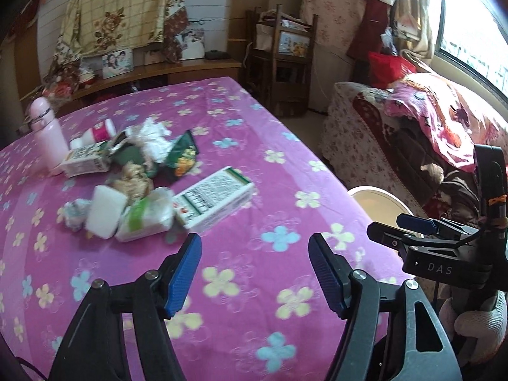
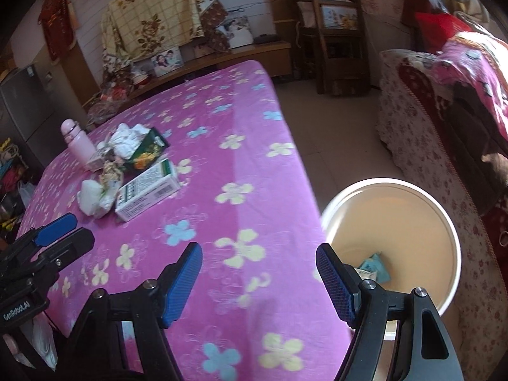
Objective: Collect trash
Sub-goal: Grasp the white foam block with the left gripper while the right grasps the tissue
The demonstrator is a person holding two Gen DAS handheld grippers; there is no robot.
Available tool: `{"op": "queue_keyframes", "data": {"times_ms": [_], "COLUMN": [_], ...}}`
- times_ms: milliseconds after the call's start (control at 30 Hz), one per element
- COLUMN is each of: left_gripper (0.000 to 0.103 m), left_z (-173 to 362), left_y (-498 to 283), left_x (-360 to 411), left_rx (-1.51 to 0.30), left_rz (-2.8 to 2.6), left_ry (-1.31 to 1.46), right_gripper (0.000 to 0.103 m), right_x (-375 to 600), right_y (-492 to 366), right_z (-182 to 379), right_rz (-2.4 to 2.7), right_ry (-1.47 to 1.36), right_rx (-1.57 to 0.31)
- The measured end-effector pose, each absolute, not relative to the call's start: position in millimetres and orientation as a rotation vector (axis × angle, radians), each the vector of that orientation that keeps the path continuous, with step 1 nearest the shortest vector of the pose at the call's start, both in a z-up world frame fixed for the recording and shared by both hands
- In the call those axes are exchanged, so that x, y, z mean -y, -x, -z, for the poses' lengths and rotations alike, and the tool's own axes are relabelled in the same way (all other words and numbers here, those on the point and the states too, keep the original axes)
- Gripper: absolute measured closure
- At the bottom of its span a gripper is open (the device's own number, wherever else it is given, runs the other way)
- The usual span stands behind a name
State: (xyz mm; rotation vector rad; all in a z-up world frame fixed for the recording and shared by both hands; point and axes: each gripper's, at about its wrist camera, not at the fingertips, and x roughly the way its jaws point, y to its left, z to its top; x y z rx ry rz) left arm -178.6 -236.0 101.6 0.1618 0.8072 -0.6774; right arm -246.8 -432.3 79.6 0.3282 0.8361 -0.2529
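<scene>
While angled down over tablecloth, both hand-held grippers gape empty.

The tablecloth was bright magenta-pink, printed with pale yellow and light blue four-petal flowers. On it, the bottle was pale pink, the large carton white with green edging and black print, the snack packet dark green with an orange-yellow picture, and the crumpled tissue white. The bucket had a white rim and cream inside with a teal wrapper in it, and both the left gripper and the right gripper were black with blue textured pads.
</scene>
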Motion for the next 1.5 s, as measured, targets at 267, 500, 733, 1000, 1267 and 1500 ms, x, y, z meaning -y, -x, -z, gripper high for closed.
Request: {"op": "queue_keyframes", "data": {"times_ms": [267, 500, 733, 1000, 1267, 1500], "left_gripper": [0.031, 0.031, 0.031, 0.031, 0.061, 0.063], "left_z": [-96, -85, -75, -59, -50, -72], "left_y": [148, 117, 78, 44, 39, 43], "left_x": [167, 123, 120, 150, 156, 109], "left_rx": [-0.824, -0.843, -0.860, -0.884, -0.918, -0.916], "left_rz": [0.563, 0.479, 0.436, 0.440, 0.460, 0.430], "left_ry": [-0.113, -0.089, -0.086, -0.160, -0.191, -0.131], "right_gripper": [0.026, 0.026, 0.026, 0.026, 0.026, 0.026], "right_x": [395, 375, 362, 354, 332, 298], "right_y": [220, 191, 176, 167, 153, 134], "right_z": [-77, -67, -65, -67, -61, -61], "right_rz": [0.162, 0.103, 0.078, 0.046, -0.030, -0.136], "right_ry": [-0.310, -0.329, -0.316, -0.298, -0.289, -0.261], "right_rx": [-0.847, -0.885, -0.898, -0.904, -0.927, -0.935]}}
